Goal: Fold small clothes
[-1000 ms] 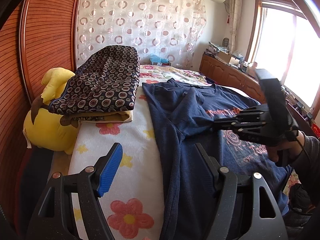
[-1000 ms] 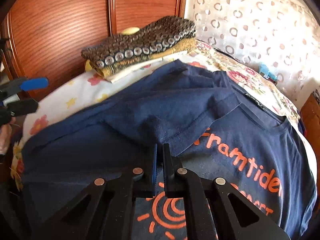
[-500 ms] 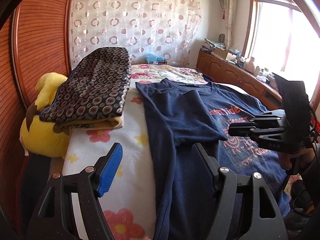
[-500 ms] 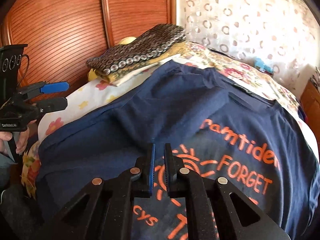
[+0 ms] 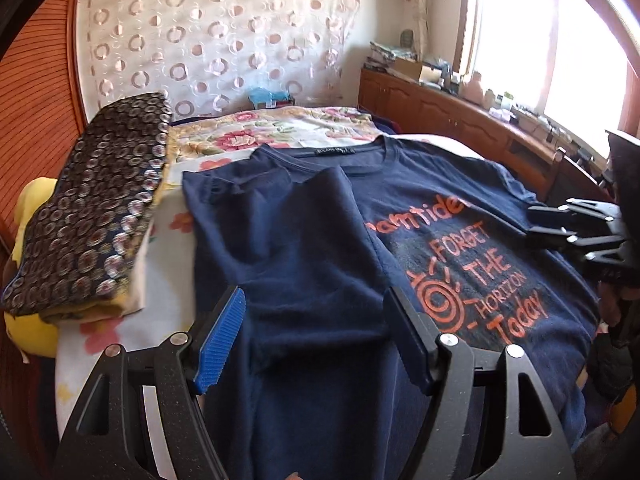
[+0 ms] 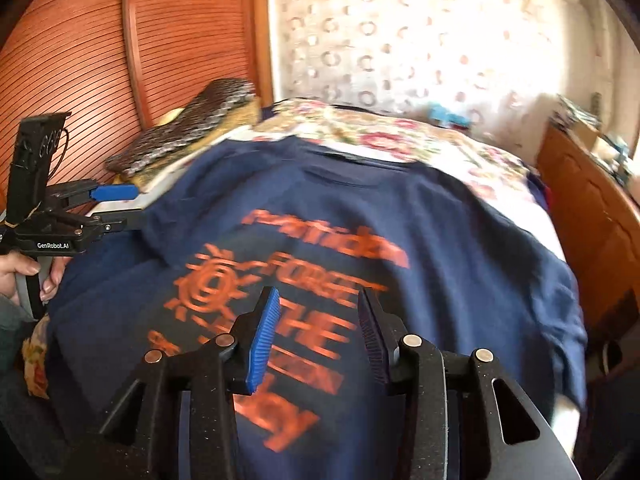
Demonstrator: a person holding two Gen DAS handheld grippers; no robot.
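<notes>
Currently both grippers, left (image 5: 314,330) and right (image 6: 318,334), are hovering jaws-apart over navy T-shirt (image 5: 320,248); folded stack (image 5: 88,216) lying at 9 o'clock.

A bright window (image 5: 520,52) glares at two o'clock above a low wooden cabinet (image 5: 440,108) cluttered on top, a circle-patterned sheer curtain (image 5: 216,40) hangs at twelve, and ribbed reddish wood panelling (image 6: 80,60) fills nine to eleven o'clock.
</notes>
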